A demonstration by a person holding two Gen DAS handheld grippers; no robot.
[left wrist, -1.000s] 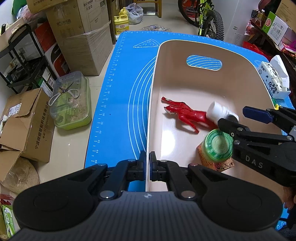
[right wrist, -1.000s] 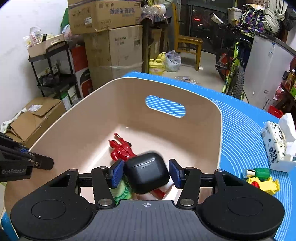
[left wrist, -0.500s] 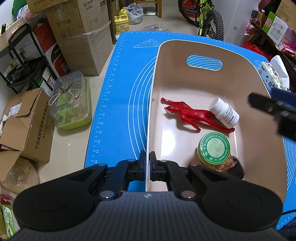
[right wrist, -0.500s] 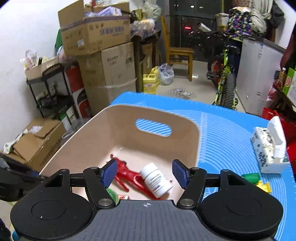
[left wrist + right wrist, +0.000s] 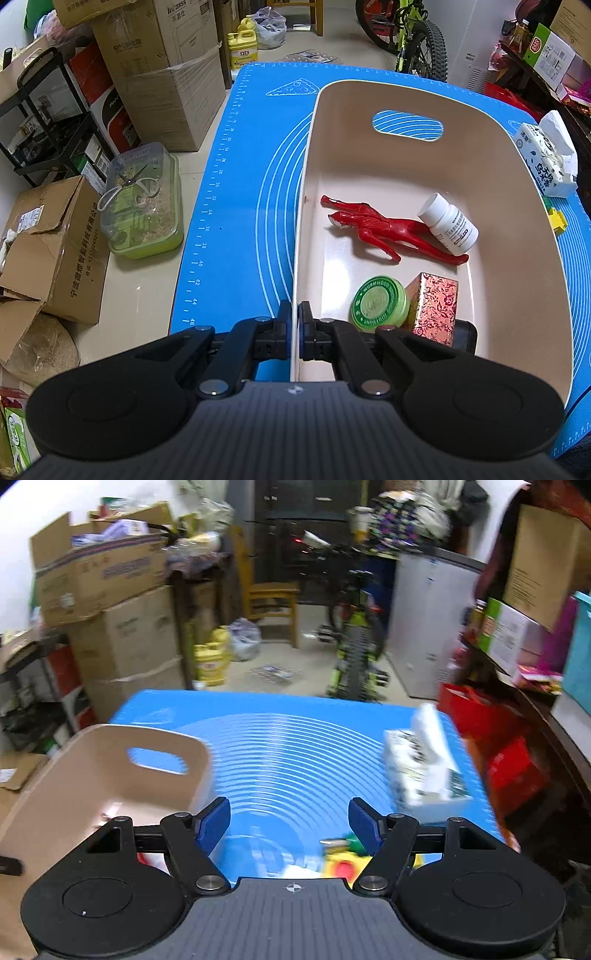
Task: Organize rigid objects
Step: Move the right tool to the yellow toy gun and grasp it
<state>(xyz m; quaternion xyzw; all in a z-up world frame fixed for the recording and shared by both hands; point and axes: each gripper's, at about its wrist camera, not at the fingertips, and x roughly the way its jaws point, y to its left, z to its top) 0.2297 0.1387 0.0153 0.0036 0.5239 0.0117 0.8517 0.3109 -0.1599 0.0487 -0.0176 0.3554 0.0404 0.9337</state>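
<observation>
The left hand-held gripper [image 5: 294, 328] is clamped narrow on the near left wall of the beige bin [image 5: 517, 206], one pad on each side of the rim. The bin sits on the blue mat [image 5: 236, 206] covering the bench, along its left half, with its handle cutout toward the far edge. Inside lie a red figure [image 5: 384, 229] stretched across the floor, a white pill bottle [image 5: 448, 224] resting against the figure's legs, a green round tin [image 5: 378, 303] and a red patterned box [image 5: 434, 308] touching it; a black case [image 5: 466, 334] lies just behind the box, mostly hidden. The right hand-held gripper [image 5: 290, 825] is over the bare mat just right of the bin, its jaws wide and opening, with nothing between the blue pads. A tissue pack [image 5: 424, 771] stands near the right edge of the bench, and blurred green, yellow and red small items [image 5: 341, 856] lie near the front edge beneath the gripper.
</observation>
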